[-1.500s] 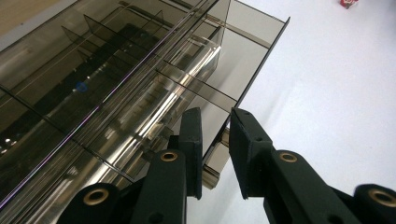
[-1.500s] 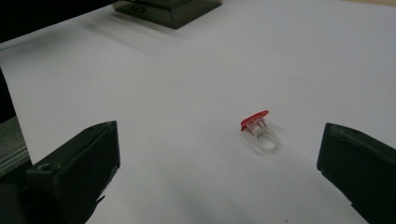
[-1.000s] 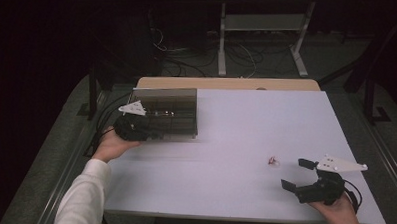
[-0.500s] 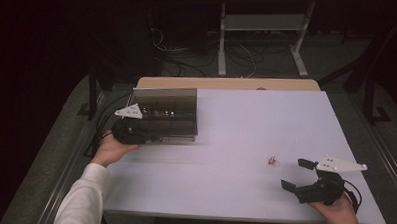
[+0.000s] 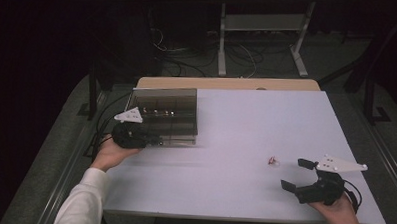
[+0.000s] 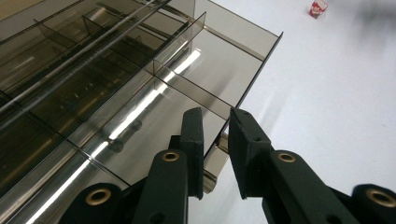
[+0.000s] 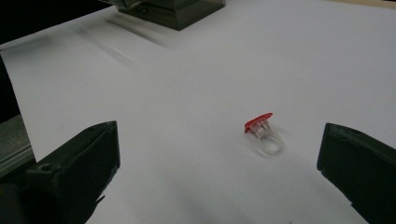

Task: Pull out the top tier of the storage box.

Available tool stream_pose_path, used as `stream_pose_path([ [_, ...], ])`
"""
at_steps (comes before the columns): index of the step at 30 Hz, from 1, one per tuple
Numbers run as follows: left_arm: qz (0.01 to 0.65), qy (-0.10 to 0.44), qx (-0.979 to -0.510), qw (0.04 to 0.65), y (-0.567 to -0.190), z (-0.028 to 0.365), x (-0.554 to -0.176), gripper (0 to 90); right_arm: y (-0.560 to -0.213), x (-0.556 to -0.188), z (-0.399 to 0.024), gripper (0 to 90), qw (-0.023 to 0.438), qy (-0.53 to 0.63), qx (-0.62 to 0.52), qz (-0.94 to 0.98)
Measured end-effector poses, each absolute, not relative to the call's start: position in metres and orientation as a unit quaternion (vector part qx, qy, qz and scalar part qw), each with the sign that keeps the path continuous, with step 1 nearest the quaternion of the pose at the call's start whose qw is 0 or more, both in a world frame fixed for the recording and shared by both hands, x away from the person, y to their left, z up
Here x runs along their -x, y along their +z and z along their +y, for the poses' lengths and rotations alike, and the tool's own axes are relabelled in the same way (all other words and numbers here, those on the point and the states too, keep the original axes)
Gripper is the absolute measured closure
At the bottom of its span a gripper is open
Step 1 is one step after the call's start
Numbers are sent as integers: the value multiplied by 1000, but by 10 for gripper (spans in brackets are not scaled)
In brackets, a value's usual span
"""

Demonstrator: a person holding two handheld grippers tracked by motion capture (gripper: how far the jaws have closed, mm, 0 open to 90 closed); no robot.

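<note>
A smoky transparent compartment box [image 5: 166, 116] stands at the table's far left. My left gripper [image 5: 153, 139] is at its near side, shut on the box's thin front wall. In the left gripper view the jaws [image 6: 215, 135] pinch that wall at a corner of the box [image 6: 116, 93]. A small clear ring with a red top [image 5: 273, 161] lies on the white table [image 5: 266, 119] right of centre. My right gripper [image 5: 295, 174] rests near the front right edge, open, with the ring [image 7: 264, 133] lying ahead between its spread jaws and touching neither.
A wooden board [image 5: 227, 84] borders the table's far edge. Behind it are a metal desk frame [image 5: 259, 24] and cables on the floor. The ring [image 6: 318, 8] also appears far off in the left gripper view.
My left hand and gripper have shifted slightly toward the near edge at the box's front wall. The right gripper and the ring have stayed put.
</note>
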State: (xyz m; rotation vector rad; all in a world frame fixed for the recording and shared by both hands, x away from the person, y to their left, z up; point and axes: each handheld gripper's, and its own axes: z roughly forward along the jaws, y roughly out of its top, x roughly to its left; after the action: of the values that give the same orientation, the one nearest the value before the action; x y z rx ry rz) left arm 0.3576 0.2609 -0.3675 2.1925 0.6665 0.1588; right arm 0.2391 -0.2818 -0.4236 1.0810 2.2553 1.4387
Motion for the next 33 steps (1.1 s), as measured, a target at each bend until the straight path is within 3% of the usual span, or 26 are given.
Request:
stream_pose_path([
  [10, 267, 62, -868, 414, -369, 263, -353, 740, -423, -239, -282, 0, 128, 495, -371, 775],
  [33, 293, 74, -851, 429, -365, 258, -336, 497, -423, -239, -283, 0, 126, 497, -369, 775],
])
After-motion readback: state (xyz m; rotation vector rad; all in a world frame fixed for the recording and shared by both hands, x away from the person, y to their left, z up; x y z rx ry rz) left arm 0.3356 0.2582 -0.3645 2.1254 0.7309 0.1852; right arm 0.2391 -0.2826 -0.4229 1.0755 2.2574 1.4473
